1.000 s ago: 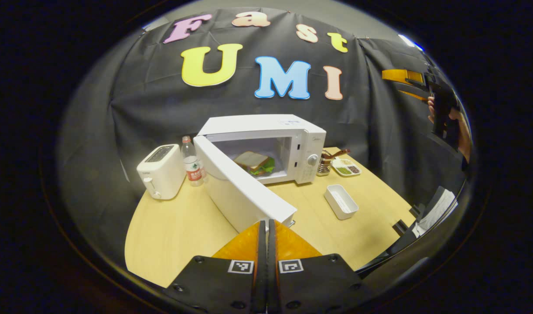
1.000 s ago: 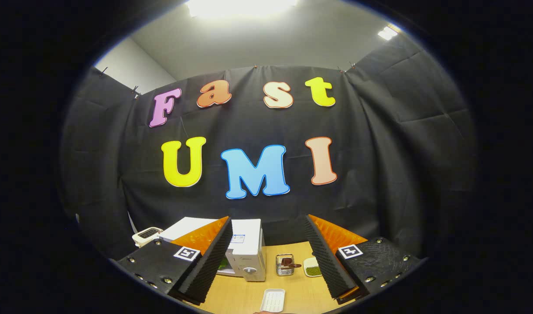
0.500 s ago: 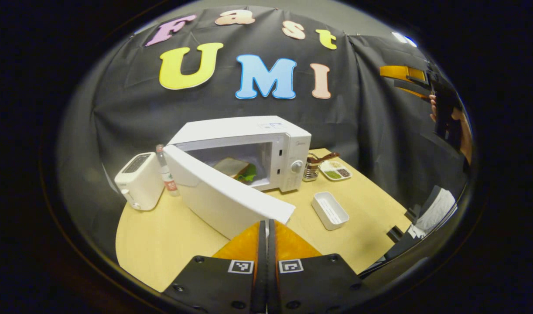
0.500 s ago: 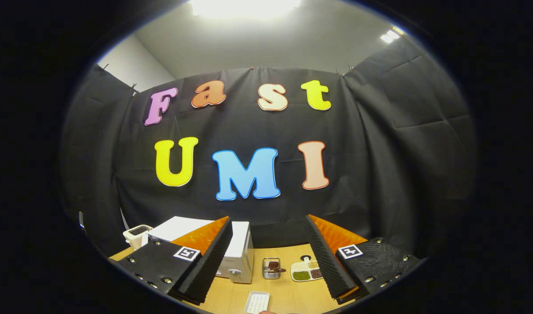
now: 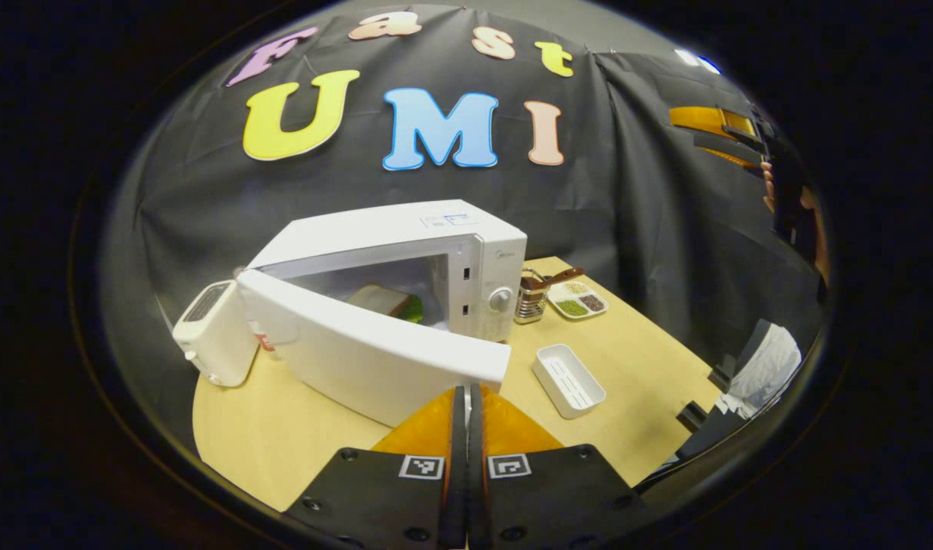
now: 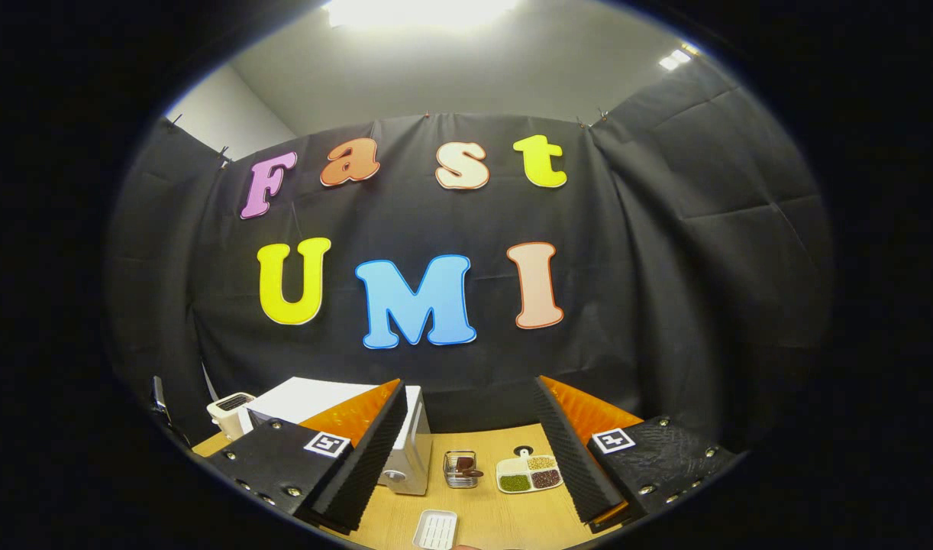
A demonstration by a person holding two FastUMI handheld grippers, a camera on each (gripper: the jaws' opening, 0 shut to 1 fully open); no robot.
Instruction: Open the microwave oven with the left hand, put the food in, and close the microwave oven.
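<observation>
In the left gripper view the white microwave (image 5: 394, 233) stands at the back of the table with its door (image 5: 359, 359) ajar. A sandwich (image 5: 382, 300) with green leaves lies inside. My left gripper (image 5: 466, 391) is shut, with nothing between its fingers, and its tips sit at the door's free edge. The right gripper (image 5: 715, 130) is held up high at the far right by a hand (image 5: 799, 206). In the right gripper view my right gripper (image 6: 470, 416) is open and holds nothing, well above the table, and the microwave (image 6: 413, 451) shows behind its left finger.
A white toaster (image 5: 211, 332) stands left of the door, and a bottle (image 5: 266, 342) is mostly hidden behind it. Right of the microwave are a metal utensil holder (image 5: 529, 299), a sectioned dish (image 5: 577, 299) and a white tray (image 5: 568, 380) on the wooden table (image 5: 283, 435).
The door has swung further toward the microwave's front, hiding more of the sandwich and the bottle. My left gripper followed the door edge. The right gripper stayed open and high, drifting slightly.
</observation>
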